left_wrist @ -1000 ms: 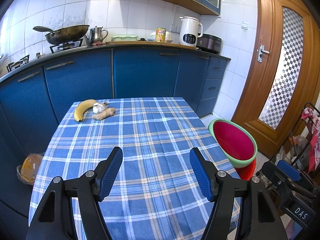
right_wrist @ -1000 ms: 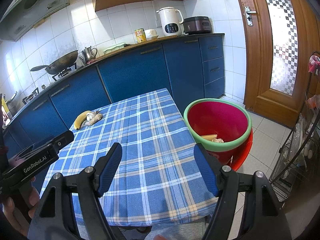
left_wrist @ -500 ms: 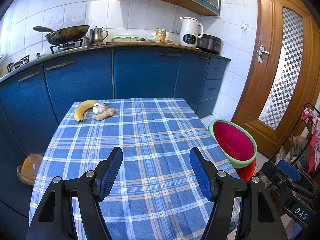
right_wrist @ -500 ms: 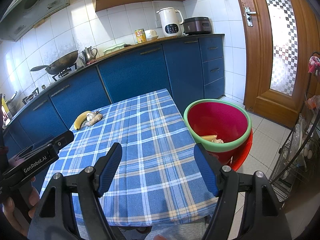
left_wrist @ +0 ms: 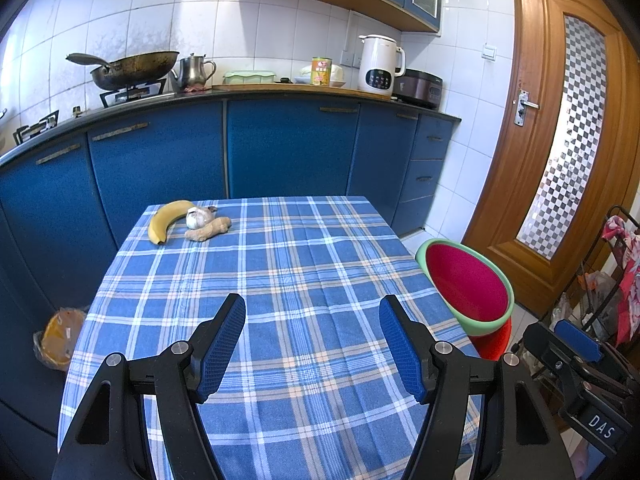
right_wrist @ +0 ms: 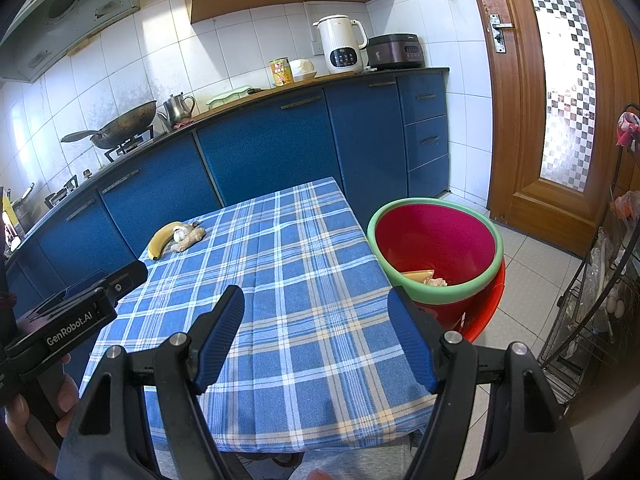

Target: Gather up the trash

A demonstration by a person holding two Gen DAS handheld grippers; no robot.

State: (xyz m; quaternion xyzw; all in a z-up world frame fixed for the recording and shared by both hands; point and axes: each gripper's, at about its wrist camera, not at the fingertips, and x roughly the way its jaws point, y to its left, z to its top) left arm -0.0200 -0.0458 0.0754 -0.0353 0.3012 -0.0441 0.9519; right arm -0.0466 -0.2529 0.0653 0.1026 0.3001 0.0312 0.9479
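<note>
Both the left gripper (left_wrist: 312,320) and right gripper (right_wrist: 316,320) were wide open, empty; risk: banana (left_wrist: 166,220), garlic (left_wrist: 197,217), ginger (left_wrist: 208,230) touching, so a grab could scatter them, miss bin (right_wrist: 436,248).

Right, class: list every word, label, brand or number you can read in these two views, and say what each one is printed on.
"GenRobot.AI": on the black body of the left gripper, seen from the right wrist view.
"DAS": on the black body of the right gripper, seen from the left wrist view.
Label on the yellow can: too small to read.
Panel on the white kettle: symbols too blurred to read.
</note>
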